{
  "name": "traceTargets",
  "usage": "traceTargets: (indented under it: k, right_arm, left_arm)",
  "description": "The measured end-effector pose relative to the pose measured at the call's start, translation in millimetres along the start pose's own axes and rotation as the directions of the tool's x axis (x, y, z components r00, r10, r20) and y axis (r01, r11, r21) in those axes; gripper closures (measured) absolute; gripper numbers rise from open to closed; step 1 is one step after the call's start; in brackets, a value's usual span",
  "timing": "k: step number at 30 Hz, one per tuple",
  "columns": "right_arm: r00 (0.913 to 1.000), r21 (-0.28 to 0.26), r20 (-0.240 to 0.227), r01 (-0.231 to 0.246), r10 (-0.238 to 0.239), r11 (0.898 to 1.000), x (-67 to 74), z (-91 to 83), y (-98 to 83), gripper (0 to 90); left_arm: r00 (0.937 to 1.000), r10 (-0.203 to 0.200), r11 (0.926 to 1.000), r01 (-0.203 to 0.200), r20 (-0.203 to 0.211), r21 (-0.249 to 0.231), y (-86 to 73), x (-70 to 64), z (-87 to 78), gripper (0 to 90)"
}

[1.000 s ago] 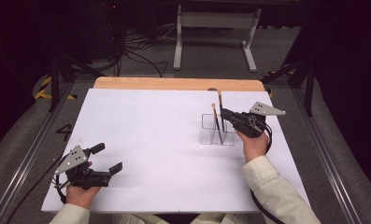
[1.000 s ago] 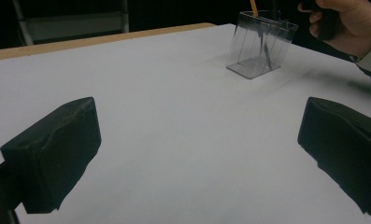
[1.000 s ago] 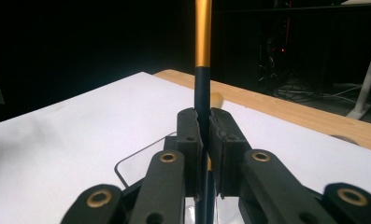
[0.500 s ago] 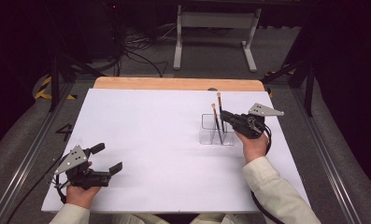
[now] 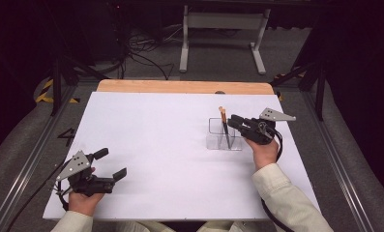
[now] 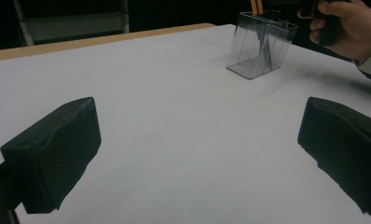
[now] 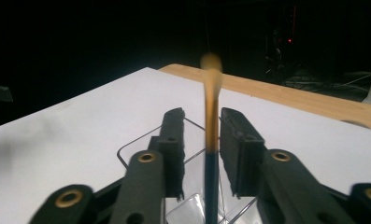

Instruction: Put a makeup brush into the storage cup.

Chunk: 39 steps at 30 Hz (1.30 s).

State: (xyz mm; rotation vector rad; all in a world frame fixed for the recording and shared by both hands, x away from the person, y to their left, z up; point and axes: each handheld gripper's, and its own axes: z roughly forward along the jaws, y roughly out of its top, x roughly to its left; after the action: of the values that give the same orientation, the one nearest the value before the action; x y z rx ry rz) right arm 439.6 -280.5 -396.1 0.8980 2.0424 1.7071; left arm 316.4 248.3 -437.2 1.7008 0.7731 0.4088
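Observation:
A clear plastic holder (image 5: 217, 137) stands on the white table, right of centre. In it stands a thin pencil-like stick (image 5: 223, 121), tan above and dark blue below. My right gripper (image 5: 232, 121) reaches to the stick's upper part from the right. Its jaws have just been opening, and the stick (image 7: 211, 116) now stands between them with a gap on each side; the right gripper (image 7: 202, 140) is open. My left gripper (image 5: 111, 163) rests at the near left of the table, wide open and holding nothing. From the left gripper (image 6: 199, 149), the holder (image 6: 260, 46) is far off at the upper right.
The white sheet (image 5: 160, 145) covers the table, with a wooden strip (image 5: 180, 87) along its far edge. Metal rails (image 5: 30, 159) run along both sides. A white stand (image 5: 223, 29) and cables lie on the dark floor beyond.
The right gripper's jaws have parted slightly around the stick, which stays standing in the holder. Both hands keep their places.

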Motion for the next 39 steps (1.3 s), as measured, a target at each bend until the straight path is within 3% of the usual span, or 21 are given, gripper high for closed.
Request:
traceTargets:
  k: [8,13,18,27,39]
  right_arm:
    - [0.9996,-0.037,0.004,0.029,-0.029,0.999,1.4,-8.6,7.6,20.7]
    - [0.9976,-0.040,0.020,0.067,-0.067,0.997,7.3,-16.2,15.1,5.8]
    - [0.9939,-0.033,0.026,0.108,-0.107,0.994,15.6,-26.8,21.8,1.4]
    - [0.9910,-0.033,0.031,0.131,-0.130,0.991,21.5,-52.0,24.9,0.0]
    - [0.9879,-0.022,0.076,0.137,-0.135,0.990,17.6,-91.8,23.1,0.0]
  left_arm:
    - [1.0000,0.001,1.0000,-0.001,0.000,0.000,0.2,-0.2,0.1,0.3]
    - [1.0000,0.002,1.0000,-0.002,0.000,-0.002,0.4,0.0,-0.2,0.3]
    - [1.0000,0.005,1.0000,-0.005,-0.001,-0.001,0.6,-0.3,-0.4,0.3]
    - [1.0000,0.001,1.0000,-0.001,-0.003,-0.006,1.2,0.5,-1.3,0.3]
    - [1.0000,-0.002,1.0000,0.002,-0.005,-0.009,1.6,0.4,-2.0,0.3]
